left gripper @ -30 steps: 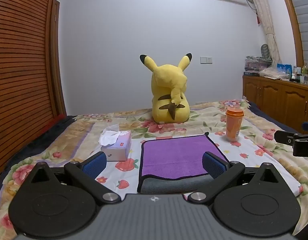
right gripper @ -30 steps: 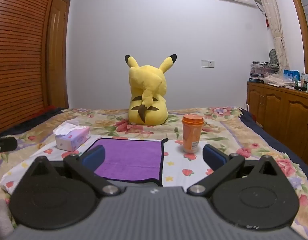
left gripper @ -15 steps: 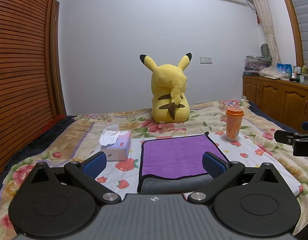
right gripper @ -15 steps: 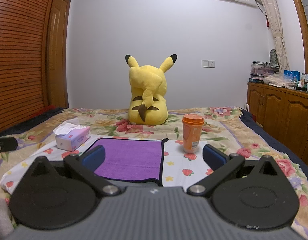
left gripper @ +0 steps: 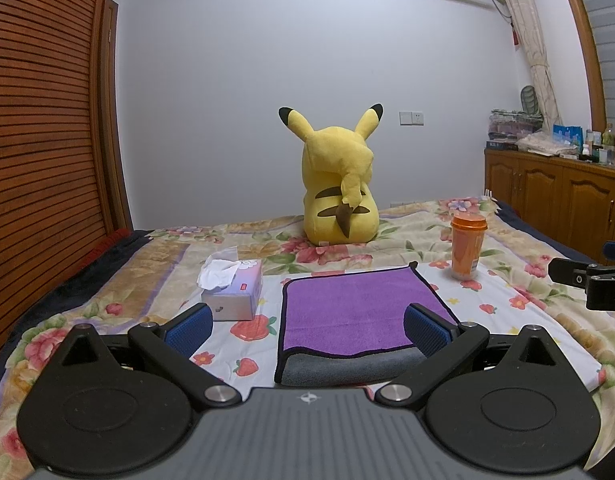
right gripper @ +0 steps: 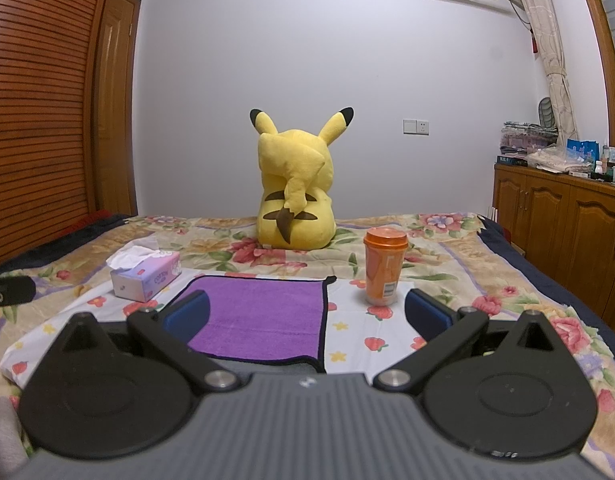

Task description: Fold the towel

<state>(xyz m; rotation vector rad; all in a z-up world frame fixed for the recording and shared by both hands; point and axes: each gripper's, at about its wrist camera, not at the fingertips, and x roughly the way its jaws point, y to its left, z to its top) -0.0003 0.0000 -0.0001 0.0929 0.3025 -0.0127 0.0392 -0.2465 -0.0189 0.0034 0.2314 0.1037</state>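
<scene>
A purple towel (left gripper: 355, 308) with a black hem and grey underside lies flat on the floral bedspread, its near edge showing a grey layer below the purple. It also shows in the right wrist view (right gripper: 263, 320). My left gripper (left gripper: 307, 326) is open and empty, held just short of the towel's near edge. My right gripper (right gripper: 307, 312) is open and empty, in front of the towel's near right corner. The right gripper's tip shows at the right edge of the left wrist view (left gripper: 587, 280).
A tissue box (left gripper: 235, 292) stands left of the towel and an orange lidded cup (left gripper: 467, 246) stands at its far right. A yellow Pikachu plush (left gripper: 337, 184) sits behind. A wooden cabinet (left gripper: 555, 196) stands to the right, a slatted wooden wall (left gripper: 35, 140) to the left.
</scene>
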